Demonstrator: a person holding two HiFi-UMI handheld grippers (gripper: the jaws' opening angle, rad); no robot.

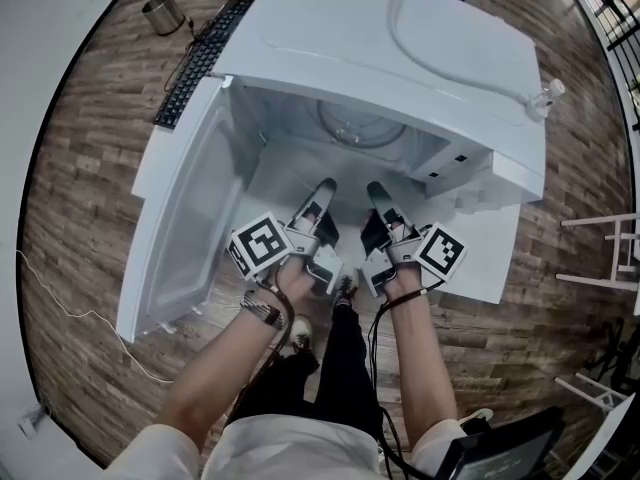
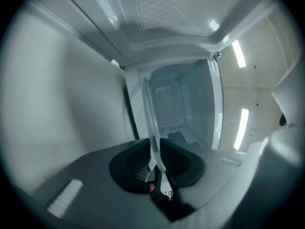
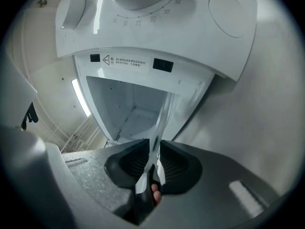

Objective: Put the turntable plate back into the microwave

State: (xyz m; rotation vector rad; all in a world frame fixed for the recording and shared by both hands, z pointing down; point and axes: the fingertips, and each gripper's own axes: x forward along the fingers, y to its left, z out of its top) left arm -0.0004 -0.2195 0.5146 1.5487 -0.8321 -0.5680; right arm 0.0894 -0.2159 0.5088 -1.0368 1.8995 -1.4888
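**Item 1: microwave** (image 1: pixel 400 28). White, on wood-plank surface (image 1: pixel 90 168). Door (image 1: pixel 185 218) swung fully open to the left of the head view. Cavity (image 1: pixel 300 158) white and lit. Control panel (image 3: pixel 143 13) w/ two dials and a timer scale shows in the right gripper view, w/ a warning label (image 3: pixel 125 62) below it. Grey cord (image 1: pixel 450 58) lies across the top.

**Item 2: turntable plate** (image 1: pixel 362 128). Clear glass, round. Lies roughly level in the mouth of the cavity, far part under the microwave's top, near rim toward the person. Whether it rests on the cavity floor: cannot tell, as the glass is hard to trace in the head view.

**Item 3: left gripper** (image 1: pixel 325 186). At the cavity opening, left of centre. Jaws closed onto the plate's near rim. In the left gripper view (image 2: pixel 154 151) the glass edge (image 2: pixel 151 123) runs between the two black pads, pinched.

**Item 4: right gripper** (image 1: pixel 376 190). Just beside the left one, same height. In the right gripper view (image 3: pixel 156 149) the jaws likewise pinch the plate's rim (image 3: pixel 161 120).

**Misc.:** black keyboard (image 1: pixel 200 63) and metal cup (image 1: pixel 162 13) left of and behind the microwave. Thin white cable (image 1: pixel 70 313) on the planks at left. Wristband (image 1: pixel 262 311) on the left wrist. White rack (image 1: pixel 610 248) at the right edge.
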